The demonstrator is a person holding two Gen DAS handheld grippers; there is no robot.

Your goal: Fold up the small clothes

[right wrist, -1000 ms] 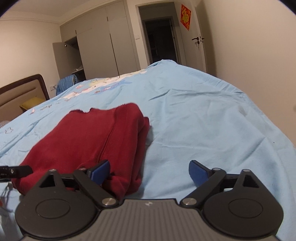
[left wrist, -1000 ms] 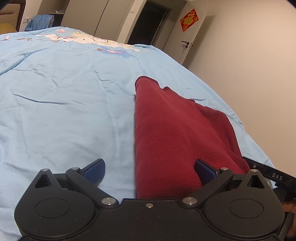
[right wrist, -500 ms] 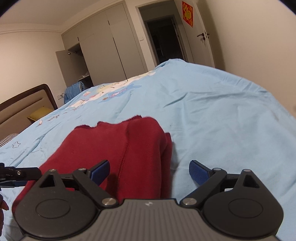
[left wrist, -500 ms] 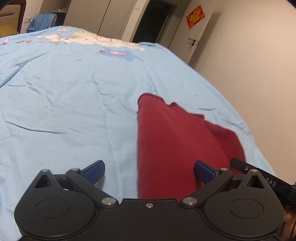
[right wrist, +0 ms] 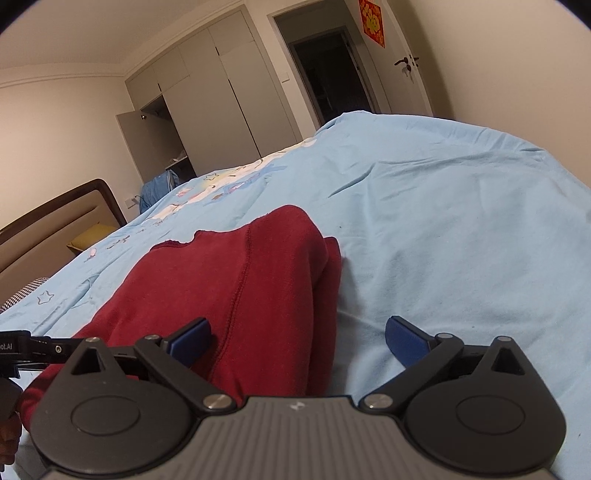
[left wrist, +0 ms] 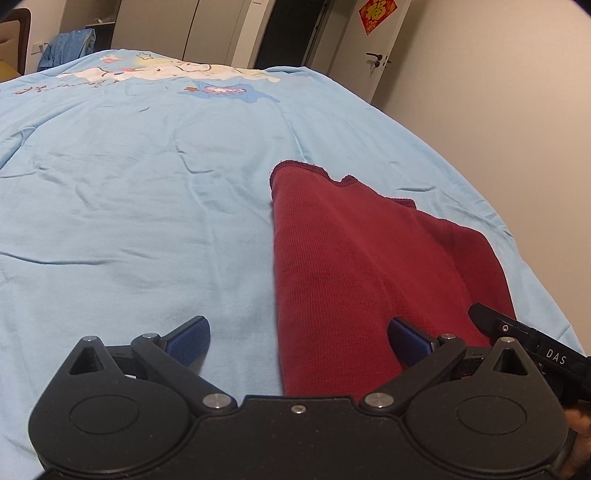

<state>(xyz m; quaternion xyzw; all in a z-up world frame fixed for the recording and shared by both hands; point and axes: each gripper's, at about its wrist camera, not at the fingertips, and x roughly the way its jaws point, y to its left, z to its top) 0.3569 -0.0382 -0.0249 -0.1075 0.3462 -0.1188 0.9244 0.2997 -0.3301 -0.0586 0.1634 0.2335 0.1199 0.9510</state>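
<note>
A dark red garment [left wrist: 354, 266] is seen folded lengthwise on a light blue bedspread [left wrist: 147, 206], close to the bed's right-hand edge as seen from the left wrist camera, with one straight folded side facing the middle of the bed and its ragged far hem pointing toward the printed cartoon pattern [left wrist: 166, 72] at the far end. In the right wrist view the same garment [right wrist: 236, 291] is shown doubled over, a stitched seam running along its top layer and a rounded fold at its right side, with a second layer showing just beneath that fold. The left gripper [left wrist: 297, 341] is held low over the near end of the cloth with its jaws spread wide; its blue-padded right finger lies over the red fabric, its left over bare bedspread, and nothing is pinched between them. The right gripper [right wrist: 297, 341] is likewise held with jaws spread apart, its left pad above the garment and its right pad above the sheet, and nothing is gripped. Part of each tool is visible at the edge of the other camera's view. A wardrobe [right wrist: 207, 110], a dark doorway [right wrist: 325, 81] and a red door decoration [left wrist: 377, 14] are seen beyond the bed, and a headboard [right wrist: 55, 225] is seen at the left.
</note>
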